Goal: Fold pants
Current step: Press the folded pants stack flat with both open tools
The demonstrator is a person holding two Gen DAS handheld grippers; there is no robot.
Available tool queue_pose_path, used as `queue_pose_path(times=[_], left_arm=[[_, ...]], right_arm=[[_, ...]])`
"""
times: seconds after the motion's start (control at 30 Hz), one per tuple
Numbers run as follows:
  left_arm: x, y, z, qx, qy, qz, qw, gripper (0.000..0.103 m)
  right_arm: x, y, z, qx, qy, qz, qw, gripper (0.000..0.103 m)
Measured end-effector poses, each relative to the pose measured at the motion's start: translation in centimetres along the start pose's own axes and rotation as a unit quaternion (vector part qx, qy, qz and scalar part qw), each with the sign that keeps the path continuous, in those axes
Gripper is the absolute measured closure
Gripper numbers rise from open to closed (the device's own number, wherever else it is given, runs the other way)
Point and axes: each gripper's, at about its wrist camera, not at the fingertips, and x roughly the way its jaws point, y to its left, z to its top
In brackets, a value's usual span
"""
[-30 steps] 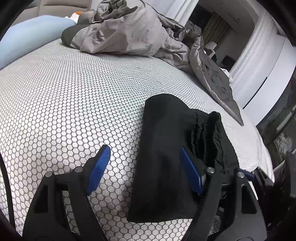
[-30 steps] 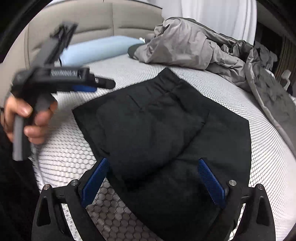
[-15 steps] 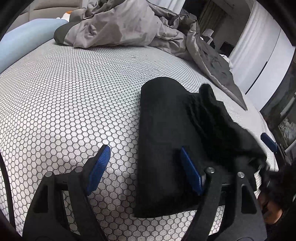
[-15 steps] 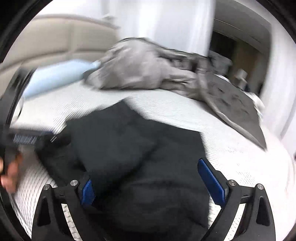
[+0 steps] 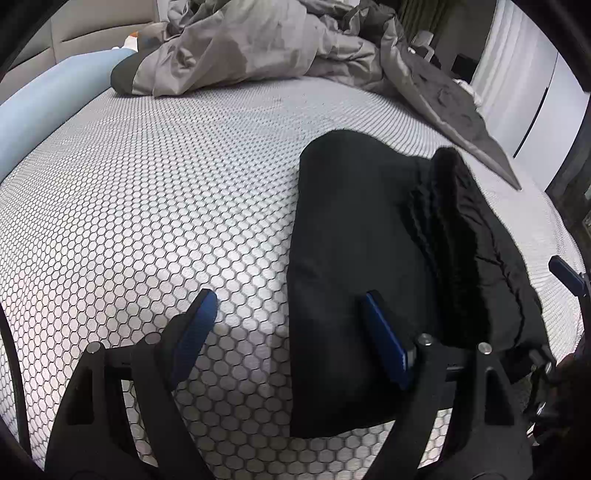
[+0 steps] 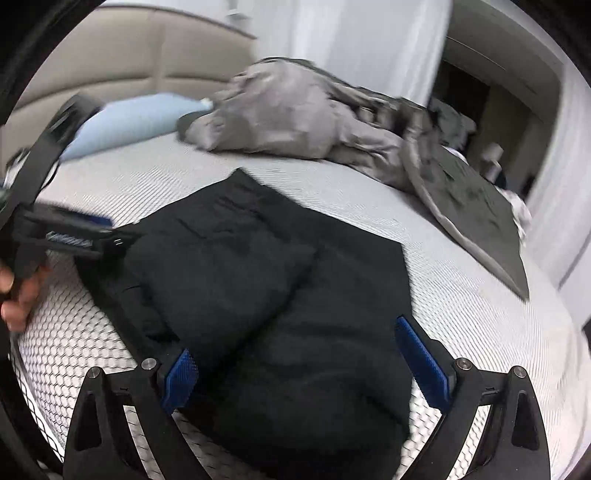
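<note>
The black pants (image 5: 362,258) lie folded in a compact stack on the white honeycomb-patterned bed (image 5: 147,203). In the right wrist view the pants (image 6: 280,295) fill the middle, with a smaller folded layer on top. My left gripper (image 5: 291,332) is open, its left finger over bare bed and its right finger over the pants' near edge. It also shows in the right wrist view (image 6: 70,232) at the pants' left side. My right gripper (image 6: 306,362) is open and straddles the near end of the pants, holding nothing.
A crumpled grey duvet (image 5: 266,48) is heaped at the far side of the bed and trails down the right edge. A light blue pillow (image 5: 40,107) lies at the far left by the beige headboard (image 6: 110,62). White curtains (image 6: 332,33) hang behind.
The right gripper has swung over the near end of the pants, and its view is blurred by motion. The left gripper has shifted slightly and stays open beside the pants.
</note>
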Motion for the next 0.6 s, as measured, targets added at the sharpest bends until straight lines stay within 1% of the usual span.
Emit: queue_pose_path(times=[0.1, 0.27, 0.4, 0.53, 0.6], left_arm=[[0.2, 0.4, 0.0, -0.005, 0.006, -0.001, 1.0000, 0.025], [0.3, 1.0, 0.1, -0.010, 0.010, -0.005, 0.9999, 0.023], [0.5, 1.2, 0.2, -0.010, 0.010, -0.004, 0.9999, 0.023], [0.5, 1.2, 0.2, -0.011, 0.010, -0.003, 0.9999, 0.023], [0.5, 1.2, 0.2, -0.011, 0.010, -0.003, 0.9999, 0.022]], right_arm=[[0.8, 2.0, 0.5, -0.039, 0.004, 0.002, 0.999, 0.005], [1.1, 4.4, 0.2, -0.123, 0.008, -0.037, 0.992, 0.005], [1.1, 5.4, -0.5, -0.165, 0.017, -0.049, 0.985, 0.005], [0.0, 5.6, -1.1, -0.190, 0.014, -0.029, 0.981, 0.007], [-0.5, 4.9, -1.2, -0.176, 0.016, 0.004, 0.984, 0.008]])
